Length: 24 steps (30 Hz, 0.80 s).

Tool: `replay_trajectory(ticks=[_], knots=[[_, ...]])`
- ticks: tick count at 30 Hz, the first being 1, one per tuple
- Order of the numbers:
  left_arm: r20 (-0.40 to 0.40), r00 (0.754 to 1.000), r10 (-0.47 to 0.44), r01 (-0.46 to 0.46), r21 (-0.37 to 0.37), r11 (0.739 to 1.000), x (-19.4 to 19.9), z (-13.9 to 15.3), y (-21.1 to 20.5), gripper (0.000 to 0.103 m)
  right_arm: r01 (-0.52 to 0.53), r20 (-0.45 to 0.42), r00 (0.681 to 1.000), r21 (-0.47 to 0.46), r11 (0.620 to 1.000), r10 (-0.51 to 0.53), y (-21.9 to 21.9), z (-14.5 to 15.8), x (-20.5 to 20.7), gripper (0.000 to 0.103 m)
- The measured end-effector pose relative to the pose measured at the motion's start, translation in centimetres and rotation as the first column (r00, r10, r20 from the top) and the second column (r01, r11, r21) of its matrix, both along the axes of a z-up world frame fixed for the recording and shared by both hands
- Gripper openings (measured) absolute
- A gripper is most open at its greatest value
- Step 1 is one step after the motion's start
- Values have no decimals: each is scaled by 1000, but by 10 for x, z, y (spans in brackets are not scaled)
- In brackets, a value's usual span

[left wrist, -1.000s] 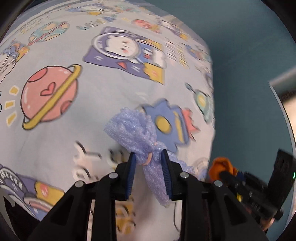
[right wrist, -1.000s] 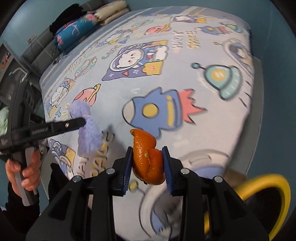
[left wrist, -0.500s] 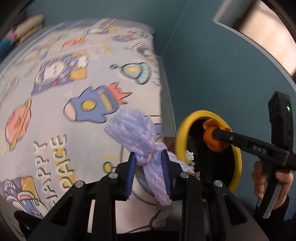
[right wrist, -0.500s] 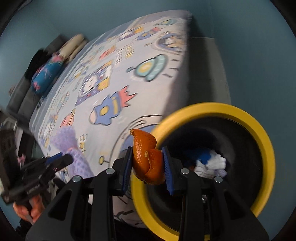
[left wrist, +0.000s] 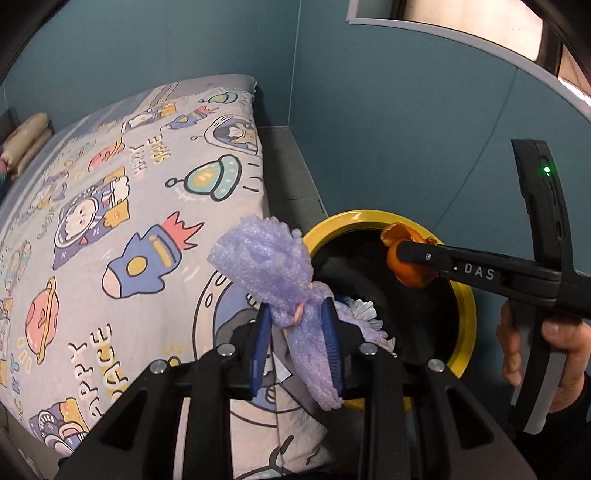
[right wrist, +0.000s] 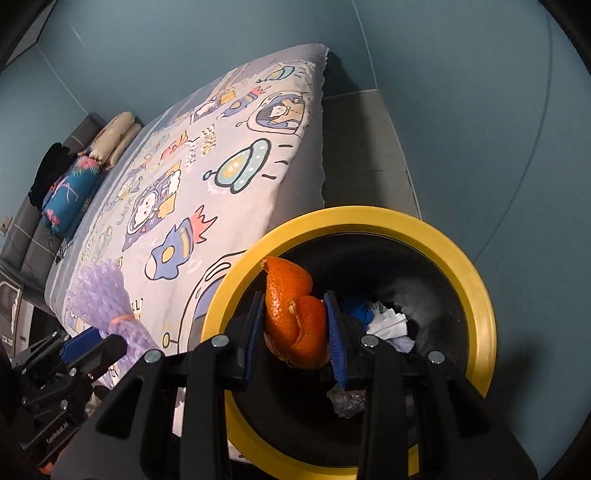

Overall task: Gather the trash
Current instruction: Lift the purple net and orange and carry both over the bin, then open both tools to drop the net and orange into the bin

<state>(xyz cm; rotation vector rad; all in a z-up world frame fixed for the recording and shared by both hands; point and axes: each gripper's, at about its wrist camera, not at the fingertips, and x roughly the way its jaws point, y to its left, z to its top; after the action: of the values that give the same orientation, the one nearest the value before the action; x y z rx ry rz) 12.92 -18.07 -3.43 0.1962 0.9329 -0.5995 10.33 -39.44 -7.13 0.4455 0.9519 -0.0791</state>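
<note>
Right gripper [right wrist: 295, 332] has its jaws clamped on orange peel [right wrist: 295, 314] over the yellow-rimmed bin [right wrist: 476, 295]. Left gripper [left wrist: 295, 332] pinches purple foam wrap [left wrist: 273, 273] beside it.

Walls: flat teal-blue panels [left wrist: 388, 122], with a vertical seam at the corner behind the bed.
Opening: pale-edged cut-out [left wrist: 461, 22] high in the right-hand wall, brighter beyond it.
Bed: fills the left of both views; pale sheet [right wrist: 236, 155] printed with rockets, saucers, planets and astronauts.
Bed base: grey ledge [right wrist: 365, 147] bare between mattress and wall.
Far end: rolled beige bedding [right wrist: 116, 134], a blue floral pillow [right wrist: 70, 188], dark clothing [right wrist: 50, 166].
Light: even, indoor, soft shadows.
</note>
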Motion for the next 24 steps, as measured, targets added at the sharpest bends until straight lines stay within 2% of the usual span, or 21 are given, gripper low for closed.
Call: replay_trajectory(ticks=[3, 13, 24], knots=[[21, 1000, -12, 11, 17, 1000, -2, 0, -10, 26, 19, 0, 1000, -20, 1000, -19, -6, -4, -2, 30], [32, 999, -34, 32, 60, 998, -4, -11, -39, 26, 35, -29, 999, 34, 999, -34, -19, -26, 0, 30], [-3, 999, -35, 35, 31, 999, 3, -27, -54, 29, 46, -70, 997, 57, 997, -42, -25, -44, 5, 31]])
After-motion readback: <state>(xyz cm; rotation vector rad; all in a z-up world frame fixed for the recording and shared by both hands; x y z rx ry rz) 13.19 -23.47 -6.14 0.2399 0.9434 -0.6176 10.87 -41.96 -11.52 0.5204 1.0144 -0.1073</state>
